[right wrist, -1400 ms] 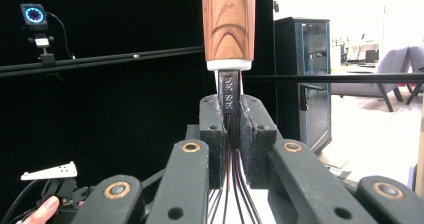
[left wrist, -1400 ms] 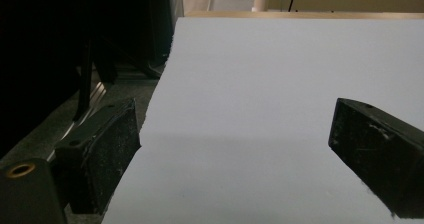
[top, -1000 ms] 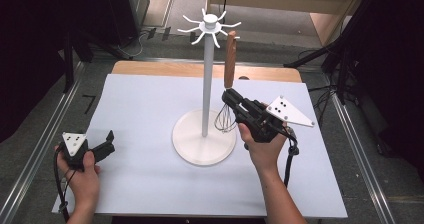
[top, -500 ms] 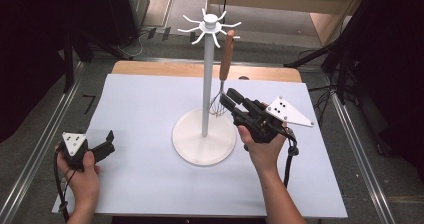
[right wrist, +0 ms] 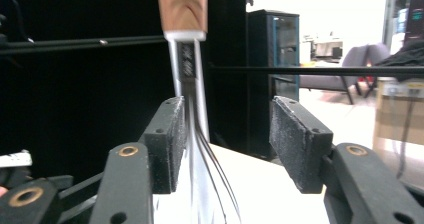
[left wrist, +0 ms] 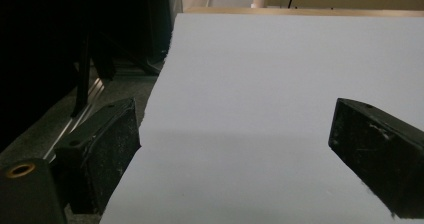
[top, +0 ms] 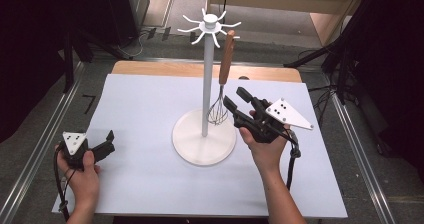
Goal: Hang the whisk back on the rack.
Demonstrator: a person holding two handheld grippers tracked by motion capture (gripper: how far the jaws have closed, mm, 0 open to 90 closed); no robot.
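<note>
- Since the earlier frame, the right claw point(top: 236, 97) has just been opening its jaws; the whisk point(top: 220, 84) now hangs free from the white stand point(top: 207, 79), its wires between the released pads and close to one.
- Wooden handle up, wire head low beside the pole, above the round base.
- Left claw point(top: 107, 140) rests released on the tabletop point(top: 145, 114), well apart.
</note>
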